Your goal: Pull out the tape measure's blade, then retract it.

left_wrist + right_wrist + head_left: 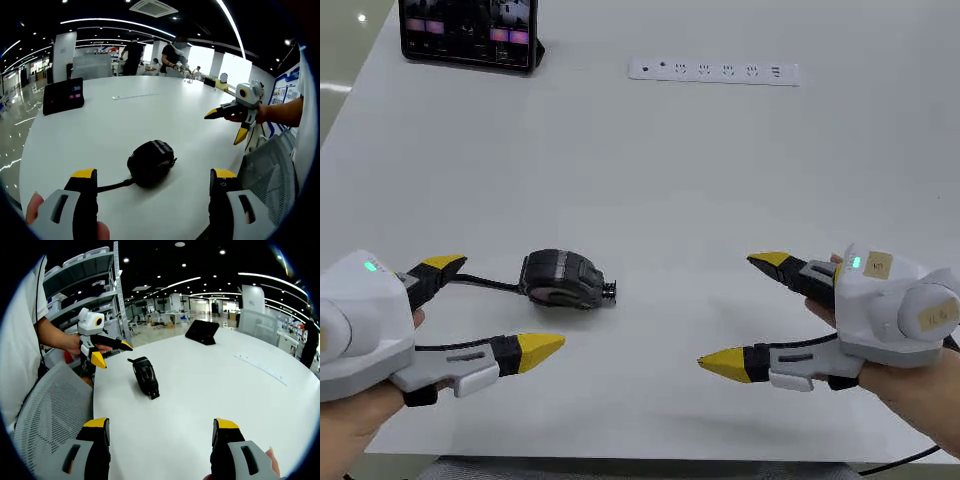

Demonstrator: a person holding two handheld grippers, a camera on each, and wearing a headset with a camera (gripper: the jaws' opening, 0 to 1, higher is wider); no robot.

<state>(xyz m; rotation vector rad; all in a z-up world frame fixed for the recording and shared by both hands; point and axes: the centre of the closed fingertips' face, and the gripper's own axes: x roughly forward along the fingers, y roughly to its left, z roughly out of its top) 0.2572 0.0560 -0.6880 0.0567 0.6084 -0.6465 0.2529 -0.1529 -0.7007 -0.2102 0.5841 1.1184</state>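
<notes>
Yellow-tipped left tongs (507, 302) and right tongs (727, 310) gape wide, gripping nothing. A black rounded tape measure (563, 279) lies on the white tabletop (650, 180).

Open white table (650, 200) lies between my left gripper (500, 303) and my right gripper (732, 311), both with jaws spread wide. The one obstacle close by is the tape measure (563, 279), just ahead of my left jaws (its strap (485, 284) trails toward them). The power strip (713, 71) and tablet (470, 30) stand well apart at the far edge.
</notes>
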